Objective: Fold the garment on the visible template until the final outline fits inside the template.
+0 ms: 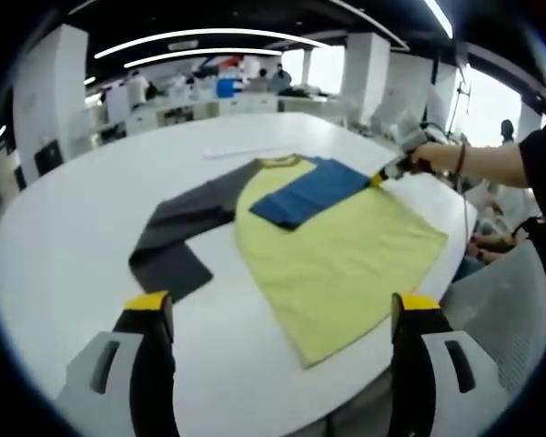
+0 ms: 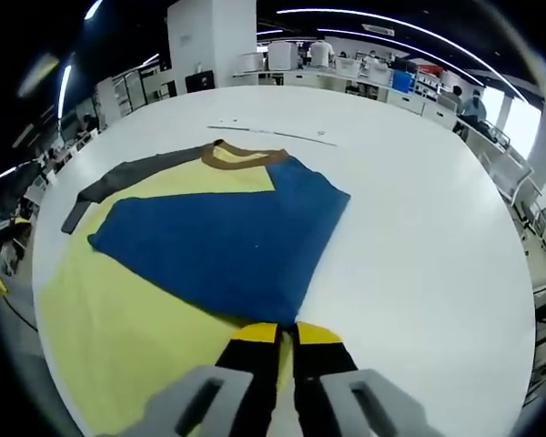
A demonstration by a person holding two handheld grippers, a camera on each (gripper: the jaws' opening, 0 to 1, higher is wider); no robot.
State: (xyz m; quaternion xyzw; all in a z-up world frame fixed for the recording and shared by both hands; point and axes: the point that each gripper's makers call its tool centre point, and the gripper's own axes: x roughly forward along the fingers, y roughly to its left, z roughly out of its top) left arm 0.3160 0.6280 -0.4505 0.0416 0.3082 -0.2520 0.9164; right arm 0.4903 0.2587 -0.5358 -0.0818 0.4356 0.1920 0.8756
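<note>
The right gripper [image 2: 287,333] has its jaws pressed together at the hem of the blue sleeve [image 2: 220,244]; whether cloth is pinched between them cannot be told. The left gripper [image 1: 282,309] hangs with jaws wide apart, above the table [image 1: 64,246] and short of the shirt [image 1: 341,264]. The shirt lies flat on the table, yellow body spread, blue sleeve folded across its chest, grey sleeve [image 1: 177,232] stretched away from its collar [image 2: 241,157]. A hand [image 1: 437,157] holds the right gripper at the shirt's far edge.
</note>
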